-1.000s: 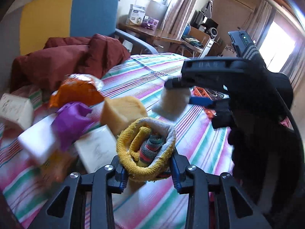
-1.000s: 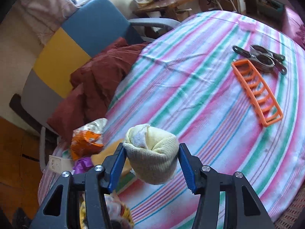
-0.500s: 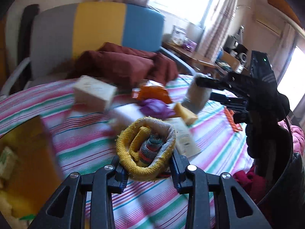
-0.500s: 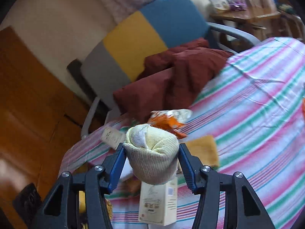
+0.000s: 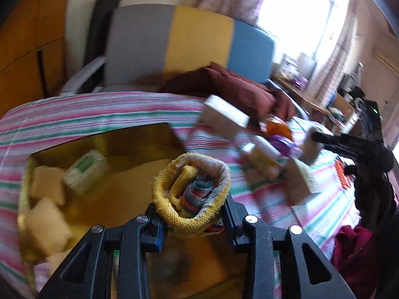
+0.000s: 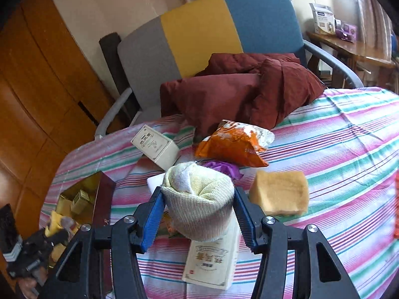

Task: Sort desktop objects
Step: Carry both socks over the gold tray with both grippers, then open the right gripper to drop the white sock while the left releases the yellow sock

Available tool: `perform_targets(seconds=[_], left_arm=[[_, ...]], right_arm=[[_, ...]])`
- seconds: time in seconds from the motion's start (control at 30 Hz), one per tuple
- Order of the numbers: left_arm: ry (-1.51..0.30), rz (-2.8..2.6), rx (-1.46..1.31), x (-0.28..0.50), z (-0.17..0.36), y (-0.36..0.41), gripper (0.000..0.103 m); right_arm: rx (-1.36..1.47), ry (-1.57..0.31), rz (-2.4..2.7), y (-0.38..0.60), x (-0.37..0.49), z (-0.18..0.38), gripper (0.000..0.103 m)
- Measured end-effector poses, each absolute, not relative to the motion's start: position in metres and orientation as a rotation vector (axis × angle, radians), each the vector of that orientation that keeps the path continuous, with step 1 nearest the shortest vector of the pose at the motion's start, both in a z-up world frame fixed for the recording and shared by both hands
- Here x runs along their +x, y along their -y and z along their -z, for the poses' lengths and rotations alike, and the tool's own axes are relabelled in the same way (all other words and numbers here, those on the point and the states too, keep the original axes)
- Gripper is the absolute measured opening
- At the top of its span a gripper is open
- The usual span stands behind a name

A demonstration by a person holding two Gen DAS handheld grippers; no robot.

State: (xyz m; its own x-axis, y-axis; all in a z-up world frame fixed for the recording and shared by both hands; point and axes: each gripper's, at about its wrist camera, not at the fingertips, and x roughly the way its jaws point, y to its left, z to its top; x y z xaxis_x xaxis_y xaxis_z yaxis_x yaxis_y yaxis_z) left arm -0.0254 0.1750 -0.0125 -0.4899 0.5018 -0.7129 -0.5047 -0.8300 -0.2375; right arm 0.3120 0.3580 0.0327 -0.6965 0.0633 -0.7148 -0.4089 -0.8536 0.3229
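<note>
Two rolled socks are held now, one in each gripper. The left gripper has its jaws closed on the yellow sock roll, and since a second ago it has swung away from the loose boxes to hang over the open gold box, which now lies directly below and ahead of its jaws. The right gripper keeps its jaws pressed on the cream sock roll, above the striped surface. Probably the yellow roll is ready to be dropped in.
</note>
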Motion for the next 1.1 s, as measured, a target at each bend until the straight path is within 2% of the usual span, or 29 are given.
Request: perform_targets(seconds=[0.3, 0.47, 0.7, 0.9, 1.1], left_arm=[[0.106, -2.420, -1.171, -0.054, 0.028, -0.102, 0.036], [0.091, -2.444, -1.230, -0.065, 0.043, -0.084, 0.036], [0.082, -2.446, -1.296, -0.075, 0.067, -0.066, 0.036], [0.141, -2.447, -1.341, -0.082, 0.077, -0.054, 0.037], [0.185, -2.450, -1.356, -0.086, 0.080, -0.048, 0.044]], right_arm=[[-1.194, -0.545, -2.738, -0.269, 0.265, -0.055, 0.056], [-1.297, -0.537, -2.825, -0.212, 0.225, -0.057, 0.056], [-1.473, -0.483, -2.857, -0.142, 0.166, -0.031, 0.056], [-1.564, -0.518, -2.731, -0.122, 0.114, 0.006, 0.056], [-1.616, -0.595, -2.645, -0.113, 0.082, 0.030, 0.058]])
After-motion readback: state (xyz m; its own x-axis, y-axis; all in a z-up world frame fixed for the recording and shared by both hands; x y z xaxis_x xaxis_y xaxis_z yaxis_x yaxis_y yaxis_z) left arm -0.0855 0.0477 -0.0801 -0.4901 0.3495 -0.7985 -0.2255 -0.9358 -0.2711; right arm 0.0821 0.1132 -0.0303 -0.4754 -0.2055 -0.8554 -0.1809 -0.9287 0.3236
